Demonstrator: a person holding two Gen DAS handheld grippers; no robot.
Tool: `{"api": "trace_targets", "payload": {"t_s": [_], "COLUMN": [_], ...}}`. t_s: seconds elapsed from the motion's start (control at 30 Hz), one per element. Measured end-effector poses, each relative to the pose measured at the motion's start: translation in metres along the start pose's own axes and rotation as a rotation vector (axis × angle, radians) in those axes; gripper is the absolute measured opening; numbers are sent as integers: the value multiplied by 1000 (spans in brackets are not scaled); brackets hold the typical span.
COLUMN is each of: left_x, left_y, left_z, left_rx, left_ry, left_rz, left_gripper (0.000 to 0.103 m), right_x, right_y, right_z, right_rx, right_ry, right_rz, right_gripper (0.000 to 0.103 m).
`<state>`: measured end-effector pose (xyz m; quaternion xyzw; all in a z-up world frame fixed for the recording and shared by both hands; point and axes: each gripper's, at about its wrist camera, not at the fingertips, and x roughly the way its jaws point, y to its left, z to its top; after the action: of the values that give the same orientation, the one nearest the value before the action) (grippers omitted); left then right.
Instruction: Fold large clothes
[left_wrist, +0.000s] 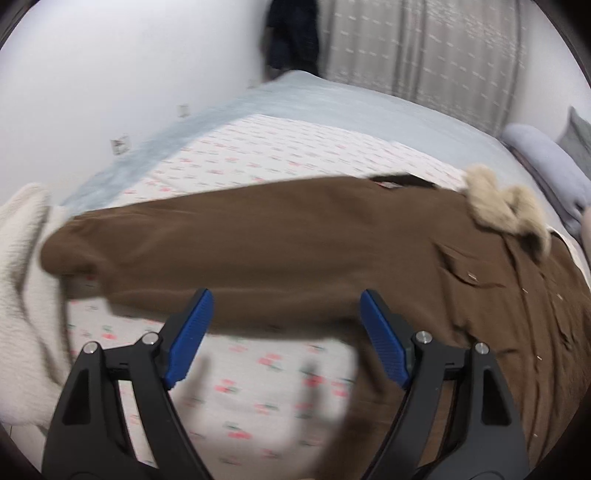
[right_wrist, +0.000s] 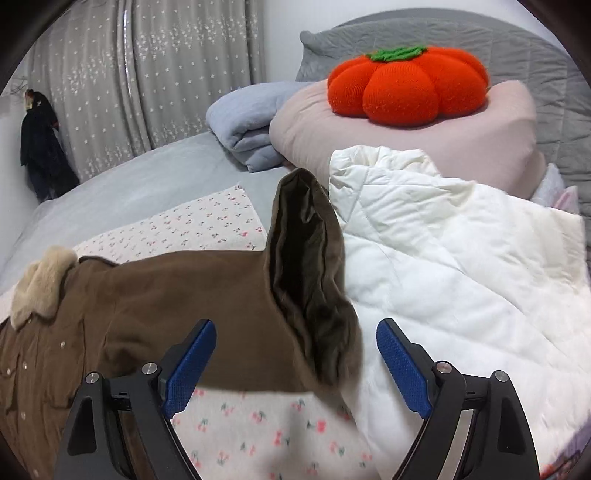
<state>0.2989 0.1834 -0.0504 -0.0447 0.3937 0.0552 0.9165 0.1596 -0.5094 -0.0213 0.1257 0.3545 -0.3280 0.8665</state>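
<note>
The left gripper (left_wrist: 286, 314) and right gripper (right_wrist: 295, 345) both gaped wide, grasping nothing, above the brown coat's (left_wrist: 295, 240) sleeves on the cherry-print sheet (right_wrist: 266, 435).

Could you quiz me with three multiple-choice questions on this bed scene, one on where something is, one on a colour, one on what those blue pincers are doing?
1. Where does the orange pumpkin cushion sit?
A. on the pink pillow
B. on the brown coat
C. on the floor

2. What colour is the coat's fur collar?
A. black
B. beige
C. red

3. How do the left gripper and right gripper stand?
A. both clamped on cloth
B. one shut, one open
C. both open, holding nothing

Answers: 1 A, it rests on the pillow's top. 2 B, pale fluff against the brown coat. 3 C, a wide gap shows between each pair of blue pads.
</note>
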Motion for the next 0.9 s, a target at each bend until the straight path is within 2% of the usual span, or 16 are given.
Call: {"api": "trace_targets", "payload": {"t_s": [0.03, 0.07, 0.1, 0.17, 0.2, 0.3, 0.5, 0.6, 0.7, 0.8, 0.9], "left_x": [2, 5, 8, 8, 10, 23, 78, 108, 135, 164, 191], "left_y": [-9, -21, -30, -48, -60, -90, -166, -217, -262, -302, -327], "left_z": [0, 1, 4, 10, 18, 48, 121, 150, 167, 176, 181], "left_rx": [10, 28, 45, 80, 104, 164, 266, 337, 386, 433, 470], "left_ry": [8, 16, 20, 18, 13, -9, 2, 8, 35, 64, 98], "left_rz": [-20, -45, -60, -77, -91, -119, -166, -169, -206, -217, -207], "left_gripper": [82, 82, 82, 82, 82, 82, 82, 82, 82, 82, 82], "right_x": [3, 0, -5, -16, -21, -24, 10, 33, 52, 73, 95], "right_y": [4, 10, 15, 37, 52, 104, 230, 301, 373, 420, 449], "right_z": [1, 4, 5, 8, 11, 22, 46, 56, 57, 58, 58], "right_rx": [-11, -17, -25, -65, -91, -186, -215, -241, -264, -278, -272], "right_ry": [8, -10, -40, -86, -108, -129, -28, 19, 71, 114, 153], "right_rz": [-46, -80, -74, -25, 0, 94, 398, 492, 574, 605, 603], "right_gripper": [66, 66, 66, 77, 87, 89, 89, 89, 89, 89, 89]}}
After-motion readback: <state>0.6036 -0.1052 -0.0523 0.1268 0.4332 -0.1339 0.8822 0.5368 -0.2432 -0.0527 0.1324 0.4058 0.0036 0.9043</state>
